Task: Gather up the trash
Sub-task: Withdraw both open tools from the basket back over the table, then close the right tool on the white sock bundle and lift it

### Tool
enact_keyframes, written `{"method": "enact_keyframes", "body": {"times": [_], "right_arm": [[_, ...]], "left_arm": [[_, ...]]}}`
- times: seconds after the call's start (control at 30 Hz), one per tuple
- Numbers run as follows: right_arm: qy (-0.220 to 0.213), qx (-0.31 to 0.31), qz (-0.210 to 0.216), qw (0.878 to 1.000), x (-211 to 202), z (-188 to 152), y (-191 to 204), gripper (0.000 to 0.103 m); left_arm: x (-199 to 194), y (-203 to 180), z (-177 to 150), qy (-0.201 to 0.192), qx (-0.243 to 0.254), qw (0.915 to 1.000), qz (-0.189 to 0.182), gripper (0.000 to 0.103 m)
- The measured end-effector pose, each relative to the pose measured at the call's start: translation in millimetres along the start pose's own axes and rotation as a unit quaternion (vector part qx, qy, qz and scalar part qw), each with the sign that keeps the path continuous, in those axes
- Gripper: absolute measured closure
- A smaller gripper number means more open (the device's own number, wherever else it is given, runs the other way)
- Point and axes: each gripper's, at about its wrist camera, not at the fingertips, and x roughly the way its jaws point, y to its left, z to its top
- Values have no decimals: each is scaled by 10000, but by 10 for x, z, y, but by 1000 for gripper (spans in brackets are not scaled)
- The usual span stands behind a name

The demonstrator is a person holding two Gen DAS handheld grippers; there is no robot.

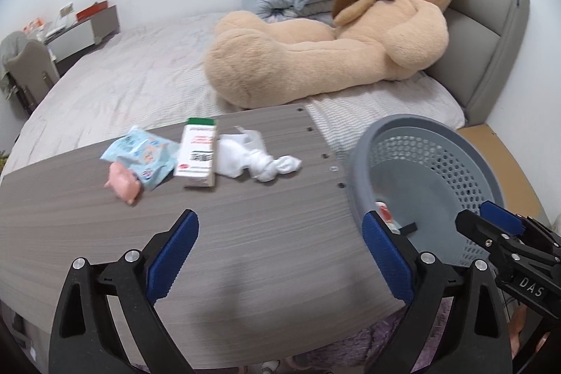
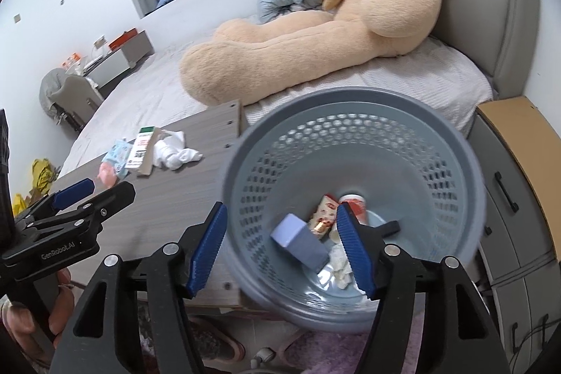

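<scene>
Trash drop over the basket

Right gripper (image 2: 280,247) hung wide and empty above the basket (image 2: 354,104), presumably to release; left gripper (image 1: 280,255), also wide, faced the carton (image 1: 197,156) at eleven o'clock.
</scene>
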Motion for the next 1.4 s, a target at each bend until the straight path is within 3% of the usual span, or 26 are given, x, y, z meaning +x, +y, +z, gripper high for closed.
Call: {"method": "enact_keyframes", "body": {"times": [0.33,0.63,0.9,1.4], "right_arm": [[-16,-502,433,9978,227,121,527,34],[495,-1219,877,9874,660,340,1046,34],[836,-1800,877,9762,1051,476,1380,31],[1250,-1903,683,9713,1668,700,1433,31]], "left_arm": [[-15,759,-131,9,-668,9953,707,10],[30,1261,-179,100,-1108,9884,1031,10],[122,1485,-112,182,-1299,9845,1167,10],[429,1791,32,460,-1550,9782,1299,10]]}}
